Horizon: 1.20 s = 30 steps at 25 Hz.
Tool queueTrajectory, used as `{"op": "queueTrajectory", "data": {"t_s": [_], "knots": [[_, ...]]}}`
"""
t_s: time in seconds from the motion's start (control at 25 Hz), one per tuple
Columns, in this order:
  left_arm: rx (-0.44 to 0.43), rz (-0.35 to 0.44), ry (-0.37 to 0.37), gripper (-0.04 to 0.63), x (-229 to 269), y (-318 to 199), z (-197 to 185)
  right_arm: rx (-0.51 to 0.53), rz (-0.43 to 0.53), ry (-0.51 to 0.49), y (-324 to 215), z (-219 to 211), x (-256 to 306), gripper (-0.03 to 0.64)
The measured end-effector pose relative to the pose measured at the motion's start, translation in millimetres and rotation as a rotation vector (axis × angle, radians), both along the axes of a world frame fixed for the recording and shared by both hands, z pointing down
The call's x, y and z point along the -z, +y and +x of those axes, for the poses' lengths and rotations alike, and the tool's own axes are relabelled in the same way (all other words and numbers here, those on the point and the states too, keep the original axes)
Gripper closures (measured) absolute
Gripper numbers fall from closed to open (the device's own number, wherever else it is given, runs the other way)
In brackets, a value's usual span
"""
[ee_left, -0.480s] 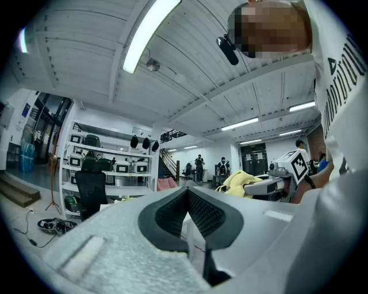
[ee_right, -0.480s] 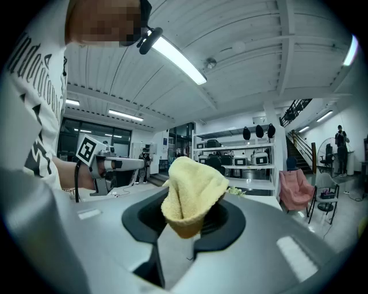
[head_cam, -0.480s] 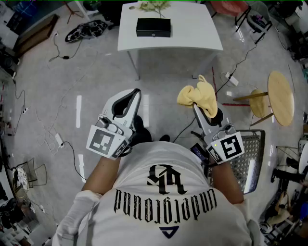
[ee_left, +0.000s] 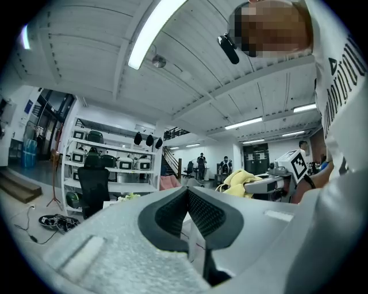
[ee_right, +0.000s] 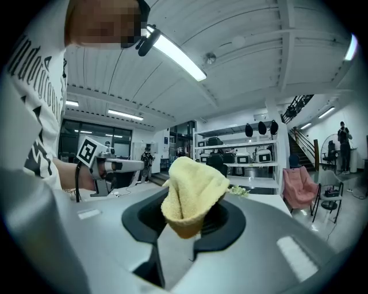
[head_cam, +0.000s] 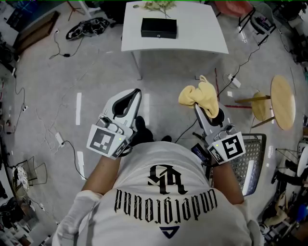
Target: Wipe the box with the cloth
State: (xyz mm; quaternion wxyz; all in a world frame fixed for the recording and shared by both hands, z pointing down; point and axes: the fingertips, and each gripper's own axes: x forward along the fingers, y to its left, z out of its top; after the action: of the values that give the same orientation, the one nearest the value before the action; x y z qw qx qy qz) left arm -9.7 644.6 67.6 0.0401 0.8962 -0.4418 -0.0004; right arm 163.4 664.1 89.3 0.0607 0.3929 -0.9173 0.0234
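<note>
A black box (head_cam: 159,28) lies on a white table (head_cam: 202,38) far ahead of me in the head view. My right gripper (head_cam: 206,109) is shut on a bunched yellow cloth (head_cam: 198,96), which sticks up out of its jaws (ee_right: 190,192). My left gripper (head_cam: 134,98) is held level beside it, shut with nothing between its black pads (ee_left: 198,211). Both grippers hang over the floor, well short of the table. From the left gripper view the cloth (ee_left: 238,179) and right gripper show off to the right.
A round wooden stool (head_cam: 281,101) stands at the right and a wire basket (head_cam: 252,158) near my right side. Cables trail over the grey floor (head_cam: 48,129) at left. Green sprigs (head_cam: 156,6) lie at the table's far edge. Shelves (ee_left: 109,163) stand behind.
The table and box sit slightly lower and further right in the head view; both grippers hold the same pose.
</note>
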Motion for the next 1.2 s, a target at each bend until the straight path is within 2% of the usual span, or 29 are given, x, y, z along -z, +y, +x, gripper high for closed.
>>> {"op": "queueTrajectory", "data": {"t_s": [0.28, 0.6, 0.8, 0.96, 1.2], "knots": [[-0.001, -0.01, 0.016, 0.588, -10.2, -40.9, -45.5, 0.01, 0.019, 0.026, -40.2, -45.8, -2.4, 0.505], [-0.046, -0.019, 0.012, 0.588, -3.7, -121.6, -119.7, -0.063, 0.013, -0.003, -122.2, -106.5, 11.1, 0.505], [-0.065, -0.025, 0.013, 0.588, -2.8, -154.7, -150.7, -0.119, -0.02, 0.028, -157.0, -130.9, 4.8, 0.506], [-0.071, -0.046, 0.02, 0.588, -11.5, -173.0, -158.9, -0.139, -0.042, 0.034, -176.6, -135.3, -2.4, 0.506], [-0.07, -0.076, 0.014, 0.588, -25.5, -208.5, -146.5, -0.152, -0.053, 0.031, -221.0, -117.3, -13.7, 0.508]]}}
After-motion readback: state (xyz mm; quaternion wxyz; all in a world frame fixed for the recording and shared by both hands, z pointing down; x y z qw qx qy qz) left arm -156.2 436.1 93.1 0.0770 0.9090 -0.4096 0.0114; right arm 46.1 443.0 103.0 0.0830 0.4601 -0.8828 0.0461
